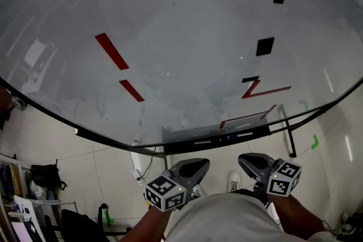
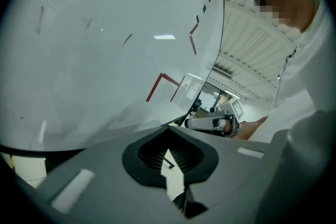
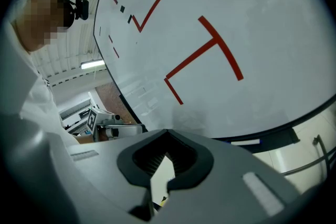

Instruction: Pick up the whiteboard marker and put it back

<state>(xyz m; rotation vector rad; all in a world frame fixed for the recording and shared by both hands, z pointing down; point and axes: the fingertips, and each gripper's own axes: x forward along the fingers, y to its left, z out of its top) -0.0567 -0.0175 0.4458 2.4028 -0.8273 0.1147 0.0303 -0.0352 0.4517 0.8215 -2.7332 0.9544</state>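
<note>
A large whiteboard (image 1: 181, 48) with red tape marks and black squares stands in front of me. On its dark tray (image 1: 227, 140) lie pale stick-shaped things, one with a blue end (image 3: 247, 141), which look like markers. My left gripper (image 1: 191, 169) and right gripper (image 1: 252, 164) hang low near my body, below the tray and apart from it. In the left gripper view the jaws (image 2: 169, 162) stand closed with nothing between them. The right gripper's jaws (image 3: 165, 165) are likewise closed and empty.
The whiteboard's stand leg (image 1: 288, 136) reaches the tiled floor at right. A green tape mark (image 1: 315, 142) is on the floor. Bags and clutter (image 1: 45, 175) sit at the lower left. My white shoe (image 1: 233, 181) shows between the grippers.
</note>
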